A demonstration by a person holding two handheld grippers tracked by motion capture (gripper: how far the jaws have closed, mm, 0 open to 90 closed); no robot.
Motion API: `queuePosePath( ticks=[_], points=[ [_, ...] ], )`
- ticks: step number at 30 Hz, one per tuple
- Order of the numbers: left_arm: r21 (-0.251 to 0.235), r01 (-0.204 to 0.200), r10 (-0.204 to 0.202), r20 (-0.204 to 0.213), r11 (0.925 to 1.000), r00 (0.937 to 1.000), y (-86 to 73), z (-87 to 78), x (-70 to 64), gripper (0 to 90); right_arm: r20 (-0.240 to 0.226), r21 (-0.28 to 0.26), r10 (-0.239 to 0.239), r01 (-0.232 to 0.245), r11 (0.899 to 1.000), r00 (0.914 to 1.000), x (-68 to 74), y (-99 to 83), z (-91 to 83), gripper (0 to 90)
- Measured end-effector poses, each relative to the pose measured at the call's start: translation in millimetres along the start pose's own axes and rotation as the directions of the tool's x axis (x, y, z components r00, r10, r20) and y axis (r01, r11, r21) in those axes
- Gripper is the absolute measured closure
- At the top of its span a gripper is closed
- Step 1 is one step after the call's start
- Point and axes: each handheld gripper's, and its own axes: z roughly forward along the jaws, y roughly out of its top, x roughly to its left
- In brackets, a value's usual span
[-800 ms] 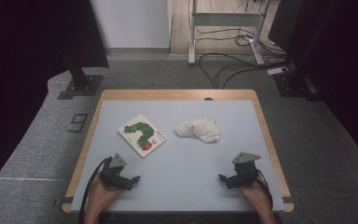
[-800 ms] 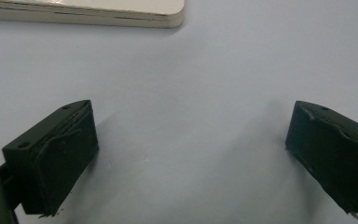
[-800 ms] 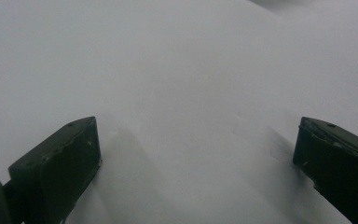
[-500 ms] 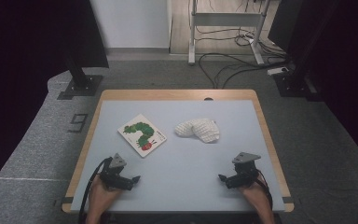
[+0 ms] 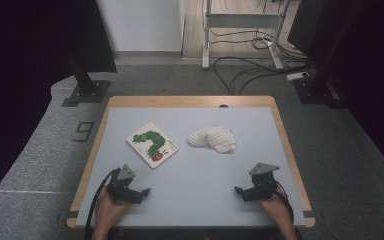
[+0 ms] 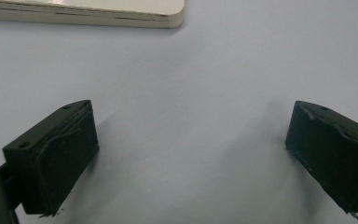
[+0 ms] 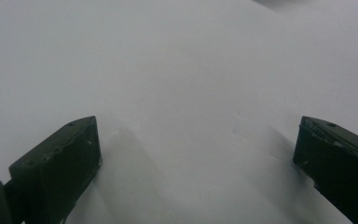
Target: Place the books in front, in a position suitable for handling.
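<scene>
A small board book (image 5: 152, 144) with a green caterpillar on its white cover lies left of the table's middle; its edge (image 6: 84, 14) crosses the top of the left gripper view. A white knitted cloth bundle (image 5: 213, 138) rests to its right. My left gripper (image 5: 144, 192) sits low near the front left, open, jaws wide apart over bare table (image 6: 186, 121). Near the front right, my right gripper (image 5: 238, 191) is open too, with nothing between its jaws (image 7: 196, 154).
The pale blue table top (image 5: 195, 175) has a wooden rim (image 5: 190, 101). Beyond it lie grey carpet, a black stand base (image 5: 85, 92) at back left, and a desk frame with cables (image 5: 245, 60) at the back.
</scene>
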Motion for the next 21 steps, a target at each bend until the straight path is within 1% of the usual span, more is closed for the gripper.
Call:
queuePosePath(
  ticks=[5,8,12,14,17,21],
  points=[
    [0.0,0.0,0.0,0.0,1.0,1.0,0.0,0.0,0.0,1.9,0.0,-0.001,0.005,-0.005,1.0,1.0,0.0,0.3,-0.4,0.7],
    [0.0,0.0,0.0,0.0,1.0,1.0,0.0,0.0,0.0,1.8,-0.013,-0.003,0.004,-0.004,1.0,0.9999,-0.7,2.6,-2.2,3.2],
    [0.0,0.0,0.0,0.0,1.0,1.0,0.0,0.0,0.1,1.9,0.007,-0.009,-0.012,0.012,1.0,0.9999,-2.2,9.9,-8.0,3.2],
    [0.0,0.0,0.0,0.0,1.0,1.0,0.0,0.0,0.0,1.9,0.008,-0.014,-0.02,0.02,1.0,0.9998,-3.7,13.2,-10.8,3.0],
    [0.0,-0.001,0.001,0.0,1.0,1.0,0.0,0.0,0.1,1.9,0.004,-0.026,-0.009,0.009,1.0,1.0,-7.2,18.2,-15.9,2.7],
    [0.0,-0.001,0.001,0.0,1.0,1.0,-0.1,-0.1,0.1,1.9,0.016,-0.029,-0.003,0.003,1.0,0.9999,-11.7,22.8,-21.5,2.4]
  ],
)
